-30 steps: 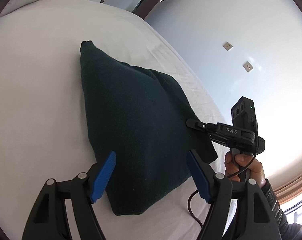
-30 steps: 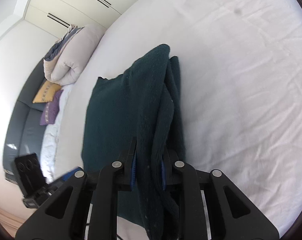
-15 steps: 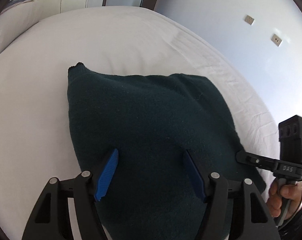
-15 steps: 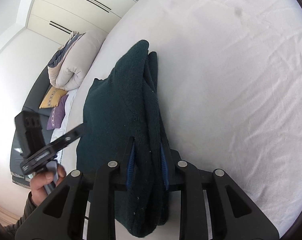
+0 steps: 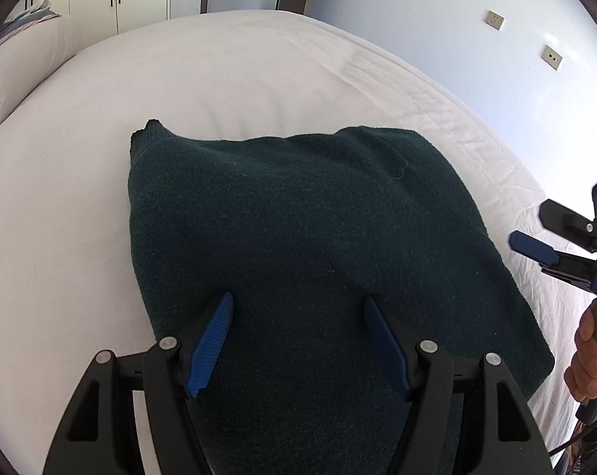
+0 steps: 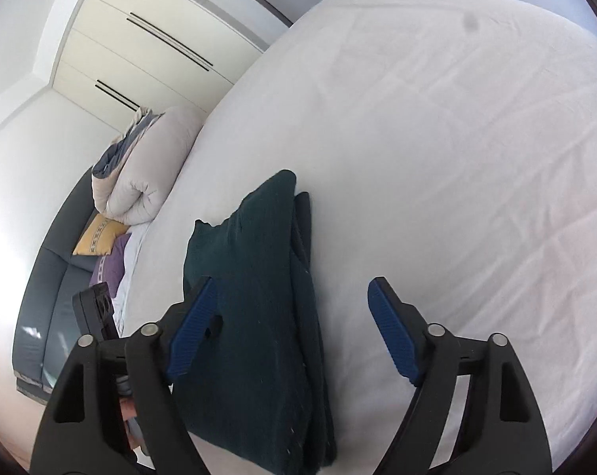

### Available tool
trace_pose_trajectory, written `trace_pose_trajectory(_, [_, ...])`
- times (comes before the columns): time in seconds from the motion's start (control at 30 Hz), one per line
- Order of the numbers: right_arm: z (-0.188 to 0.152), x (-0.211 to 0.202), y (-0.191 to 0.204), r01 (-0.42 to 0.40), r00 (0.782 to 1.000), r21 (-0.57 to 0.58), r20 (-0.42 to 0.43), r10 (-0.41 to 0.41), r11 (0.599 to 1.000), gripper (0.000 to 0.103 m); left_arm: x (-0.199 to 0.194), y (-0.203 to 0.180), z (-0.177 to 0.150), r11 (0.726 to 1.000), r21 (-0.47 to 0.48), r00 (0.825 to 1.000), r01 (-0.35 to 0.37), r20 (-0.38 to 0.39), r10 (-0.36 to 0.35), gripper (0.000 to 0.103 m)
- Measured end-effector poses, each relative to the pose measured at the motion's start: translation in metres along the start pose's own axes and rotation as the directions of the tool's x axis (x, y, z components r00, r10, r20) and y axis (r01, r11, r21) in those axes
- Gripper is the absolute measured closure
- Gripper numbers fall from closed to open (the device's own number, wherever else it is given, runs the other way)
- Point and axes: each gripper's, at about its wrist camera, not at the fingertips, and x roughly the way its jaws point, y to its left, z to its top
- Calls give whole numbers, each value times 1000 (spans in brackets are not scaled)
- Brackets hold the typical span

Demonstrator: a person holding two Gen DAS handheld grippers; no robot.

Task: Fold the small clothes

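A dark green knitted garment [image 5: 306, 245] lies folded on the white bed [image 5: 61, 213]. My left gripper [image 5: 298, 308] is open and hovers just above the garment's near part, its blue pads apart and holding nothing. My right gripper [image 6: 290, 289] is open above the garment's folded edge [image 6: 266, 285], holding nothing. The right gripper also shows at the right edge of the left wrist view [image 5: 535, 247], beside the garment. The garment's layers show stacked along its right side in the right wrist view.
A rolled duvet [image 6: 148, 174] and yellow and purple cushions [image 6: 100, 237] lie at the head of the bed by a grey headboard [image 6: 49, 297]. Wardrobe doors [image 6: 148, 51] stand beyond. A wall with sockets [image 5: 551, 57] borders the bed's right side.
My right gripper has opened and let go of the garment's folded edge, which now lies flat on the bed. My left gripper has moved in over the garment.
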Motion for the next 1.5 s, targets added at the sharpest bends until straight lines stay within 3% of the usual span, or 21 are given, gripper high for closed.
trace_pose_trajectory(0.17, [5,49,4,48,988,-30,-146,-52,998,24,-12,2,2,1000,-4,1000,26,18,-26,32])
trace_pose_trajectory(0.23, [7,54,2,60,987,-31,-147,-64,998,24,-25,8,2,998,-30,998,57,34,-56,30])
trace_pose_trajectory(0.33, [13,52,5,37,985,-40,-166,-43,999,26,-50,32,-2,988,-120,990,94,120,-80,14])
trace_pose_trajectory(0.4, [13,49,9,17,984,-73,-178,-30,997,33,-54,57,-6,968,-217,983,129,155,-96,14])
trace_pose_trajectory(0.5, [9,52,12,7,978,-94,-206,-26,996,36,-32,73,-8,943,-295,987,157,75,-141,16])
trace_pose_trajectory(0.57, [8,55,11,12,977,-97,-213,-32,995,40,-13,70,-10,935,-297,980,193,2,-201,20])
trace_pose_trajectory(0.7, [6,64,11,35,969,-116,-240,-63,993,63,8,72,-13,914,-348,972,209,-23,-232,19])
trace_pose_trajectory(0.8, [4,70,15,48,965,-142,-251,-82,989,69,11,66,-7,933,-317,978,170,-60,-198,26])
trace_pose_trajectory(0.9, [1,75,24,94,962,-169,-238,-133,981,73,10,63,0,941,-303,980,153,-77,-185,43])
trace_pose_trajectory(1.0, [-7,75,42,172,954,-262,-197,-227,949,79,6,61,3,944,-295,983,148,-65,-174,53])
trace_pose_trajectory(1.07, [-14,73,64,252,934,-361,-150,-323,898,82,3,59,0,943,-297,984,148,-52,-170,58])
trace_pose_trajectory(1.13, [-25,71,90,333,906,-465,-83,-415,820,84,-5,57,-2,946,-292,986,143,-42,-162,61])
trace_pose_trajectory(1.2, [-36,64,112,373,892,-527,-24,-452,764,85,-21,53,-4,953,-271,988,137,-28,-151,62])
trace_pose_trajectory(1.3, [-53,45,140,380,895,-567,26,-446,731,85,-60,47,-21,969,-219,994,111,18,-109,63])
trace_pose_trajectory(1.5, [-117,1,196,307,932,-610,38,-360,730,85,-132,61,-87,980,-188,997,67,59,-57,62])
